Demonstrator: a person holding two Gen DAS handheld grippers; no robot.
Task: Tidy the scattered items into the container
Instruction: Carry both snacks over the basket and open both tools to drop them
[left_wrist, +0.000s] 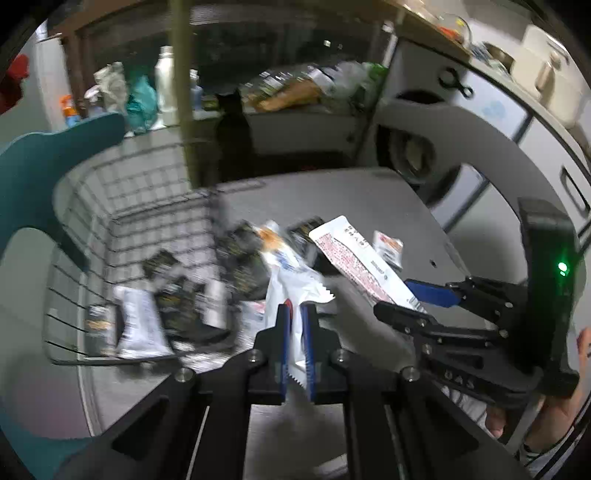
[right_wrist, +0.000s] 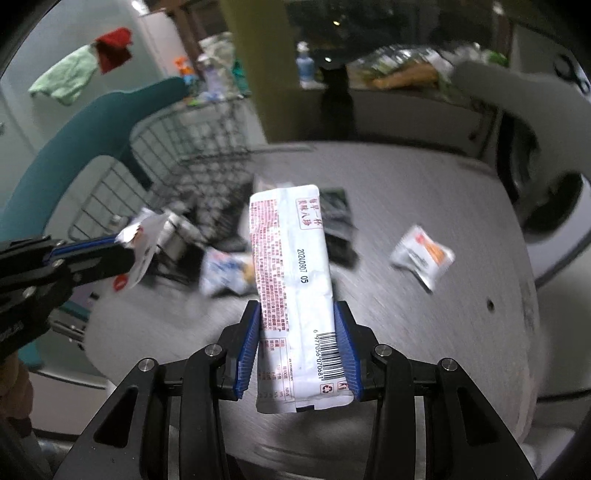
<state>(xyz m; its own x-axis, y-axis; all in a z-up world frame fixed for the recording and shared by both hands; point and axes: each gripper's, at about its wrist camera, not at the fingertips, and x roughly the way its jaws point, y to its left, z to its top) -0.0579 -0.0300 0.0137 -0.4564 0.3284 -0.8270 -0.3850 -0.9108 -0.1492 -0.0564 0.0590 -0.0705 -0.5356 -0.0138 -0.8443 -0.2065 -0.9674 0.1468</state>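
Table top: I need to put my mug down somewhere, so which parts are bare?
The table is bare at its near right, below the small orange-and-white sachet, around the small hole. It is crowded beside the wire basket, where dark packets and a blue-and-white packet lie.

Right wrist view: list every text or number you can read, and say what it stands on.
"2024080705": printed date code on the long white sachet held in the right tool.
"6 977056 070681": beside the barcode on the same sachet.
Red Chinese print on the sachet: too small to read.
Small packet on the table: blurred.
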